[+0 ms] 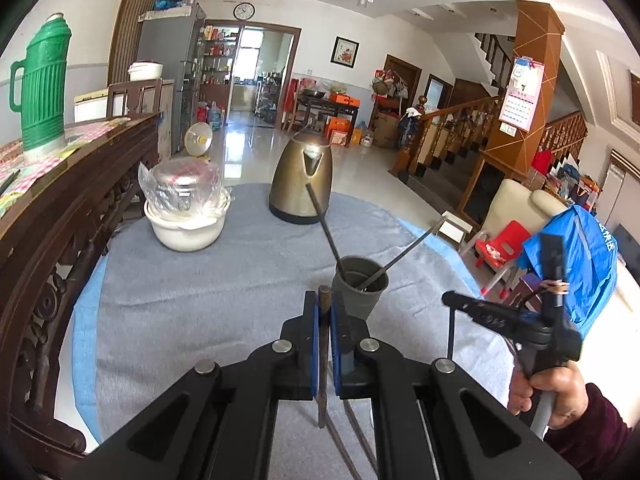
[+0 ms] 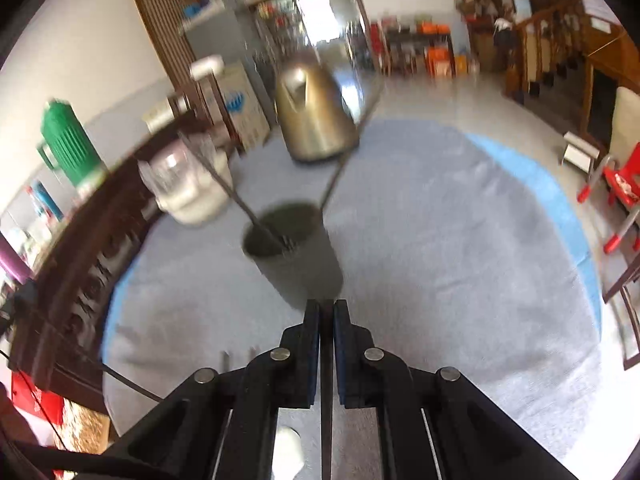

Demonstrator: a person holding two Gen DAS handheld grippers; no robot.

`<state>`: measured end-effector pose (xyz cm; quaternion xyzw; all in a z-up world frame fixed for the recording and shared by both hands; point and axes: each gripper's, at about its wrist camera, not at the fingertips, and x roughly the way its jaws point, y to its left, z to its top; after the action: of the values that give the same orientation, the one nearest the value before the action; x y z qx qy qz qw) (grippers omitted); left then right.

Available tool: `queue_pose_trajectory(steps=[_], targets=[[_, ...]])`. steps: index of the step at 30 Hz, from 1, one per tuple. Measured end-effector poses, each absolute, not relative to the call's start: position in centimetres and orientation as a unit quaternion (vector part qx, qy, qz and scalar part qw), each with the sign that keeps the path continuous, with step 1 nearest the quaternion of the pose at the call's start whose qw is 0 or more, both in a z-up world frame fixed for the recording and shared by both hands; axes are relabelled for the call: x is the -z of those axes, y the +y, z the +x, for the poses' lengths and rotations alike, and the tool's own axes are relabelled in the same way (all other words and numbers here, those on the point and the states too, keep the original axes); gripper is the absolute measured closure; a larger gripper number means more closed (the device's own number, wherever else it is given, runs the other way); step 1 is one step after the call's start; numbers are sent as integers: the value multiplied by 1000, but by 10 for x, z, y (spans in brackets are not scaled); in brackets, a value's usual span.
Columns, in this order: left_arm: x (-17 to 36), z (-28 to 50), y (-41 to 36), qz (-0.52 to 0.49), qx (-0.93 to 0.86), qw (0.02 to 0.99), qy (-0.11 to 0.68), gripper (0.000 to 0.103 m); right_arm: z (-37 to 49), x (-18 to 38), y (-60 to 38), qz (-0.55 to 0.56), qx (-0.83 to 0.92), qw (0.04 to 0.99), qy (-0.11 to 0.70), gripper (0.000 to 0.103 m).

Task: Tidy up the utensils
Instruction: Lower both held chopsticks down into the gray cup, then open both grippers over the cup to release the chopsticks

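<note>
Left tool (image 1: 324,312) clenched on a chopstick (image 1: 322,360) beside the cup (image 1: 360,292); right tool (image 2: 327,316) likewise clenched.

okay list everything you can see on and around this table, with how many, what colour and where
cup: one, dark grey, near edge of the table
utensils in cup: two, dark metal, leaning apart
kettle: one, bronze, far side
bowl: one, white, far left, bagged steel container on top
tablecloth: one, grey over blue, covers the table
thermos: one, green, sideboard at left
child's chair: one, red, floor at right
left gripper: black, shut on brown utensil
right gripper: black, shut on a thin dark utensil
</note>
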<state>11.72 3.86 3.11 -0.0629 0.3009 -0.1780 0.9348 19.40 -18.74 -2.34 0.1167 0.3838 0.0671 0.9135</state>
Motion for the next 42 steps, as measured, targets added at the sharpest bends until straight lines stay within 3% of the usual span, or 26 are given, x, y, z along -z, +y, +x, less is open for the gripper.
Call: queue_pose_trajectory(steps=[9, 24, 29, 36, 42], targets=[[-66, 130, 20, -53, 185, 946, 261, 98, 170, -47, -199, 145, -56, 952, 263, 96], [-126, 182, -12, -84, 186, 966, 157, 97, 198, -146, -188, 157, -43, 980, 117, 96], [-107, 209, -24, -106, 167, 967, 163, 97, 220, -142, -178, 148, -17, 984, 100, 96], [-67, 235, -23, -157, 139, 960, 184, 97, 246, -103, -173, 136, 4, 981, 137, 96], [-77, 231, -20, -154, 142, 963, 170, 98, 246, -91, -175, 129, 0, 980, 151, 96]])
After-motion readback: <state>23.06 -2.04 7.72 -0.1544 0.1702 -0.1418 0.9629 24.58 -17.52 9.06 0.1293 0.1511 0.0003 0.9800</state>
